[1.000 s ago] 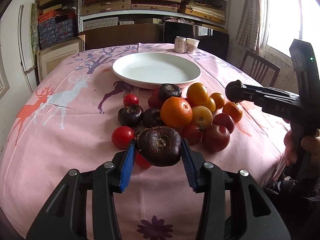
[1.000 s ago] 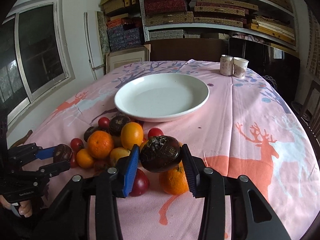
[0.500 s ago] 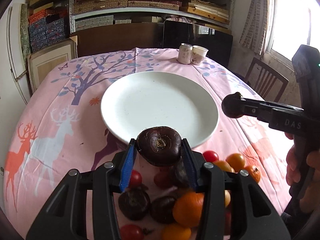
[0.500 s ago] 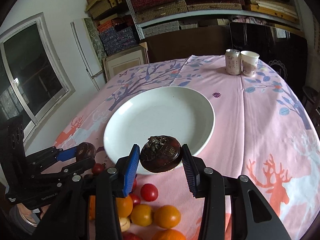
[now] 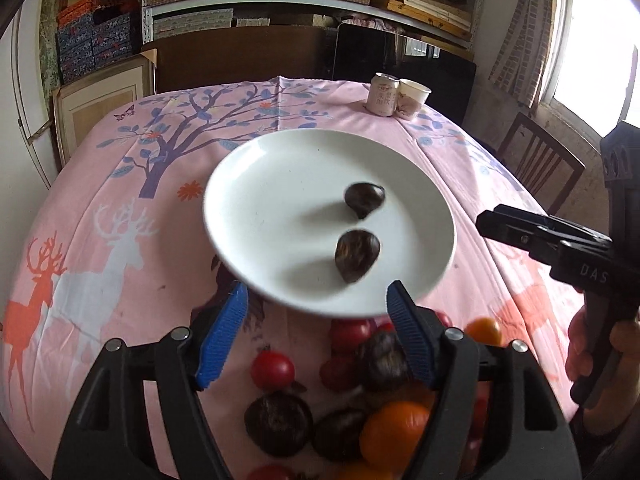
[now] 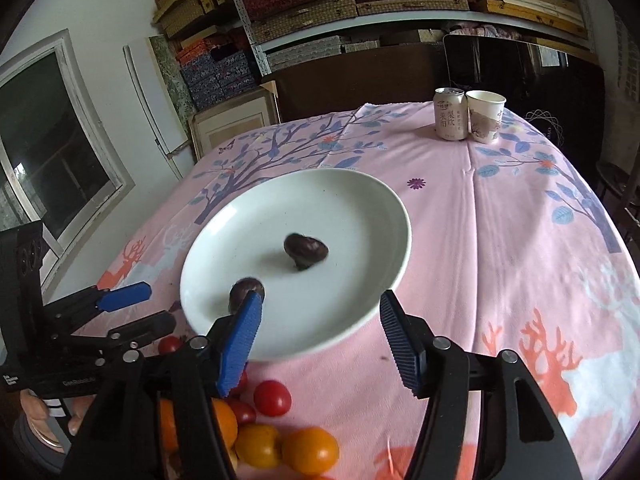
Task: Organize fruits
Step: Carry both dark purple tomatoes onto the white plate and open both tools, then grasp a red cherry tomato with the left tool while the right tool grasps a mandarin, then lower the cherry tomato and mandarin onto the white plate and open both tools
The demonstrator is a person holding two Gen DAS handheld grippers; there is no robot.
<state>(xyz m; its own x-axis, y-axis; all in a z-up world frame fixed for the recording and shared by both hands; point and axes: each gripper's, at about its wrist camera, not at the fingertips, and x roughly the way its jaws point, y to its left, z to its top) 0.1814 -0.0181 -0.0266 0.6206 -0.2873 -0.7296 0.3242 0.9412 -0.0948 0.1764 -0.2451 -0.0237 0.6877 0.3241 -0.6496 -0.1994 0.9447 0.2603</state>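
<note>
— Fingers first: how do the blue-padded ones stand?

— Both pairs are spread wide with nothing between them. The left gripper (image 5: 316, 336) hangs over the near rim of the round white plate (image 5: 248, 184), and the right gripper (image 6: 320, 344) does the same from its side, its left pad overlapping the nearer fruit in view.

— And the fruit on the plate?

— Two dark purple-brown round fruits, slightly blurred, lie in the plate apart from each other: the nearer dark fruit (image 5: 357, 255) just beyond the left fingertips, the farther dark fruit (image 5: 364, 199) closer to the middle.

— What lies below the grippers?

— On the pink deer-print tablecloth (image 5: 120, 240), a heap of red tomatoes (image 5: 272, 369), oranges (image 5: 394, 430) and more dark fruits (image 5: 279, 423).

— Farther off?

— A pale drink can (image 6: 450, 113) touching a paper cup (image 6: 485, 116) near the far edge.
</note>
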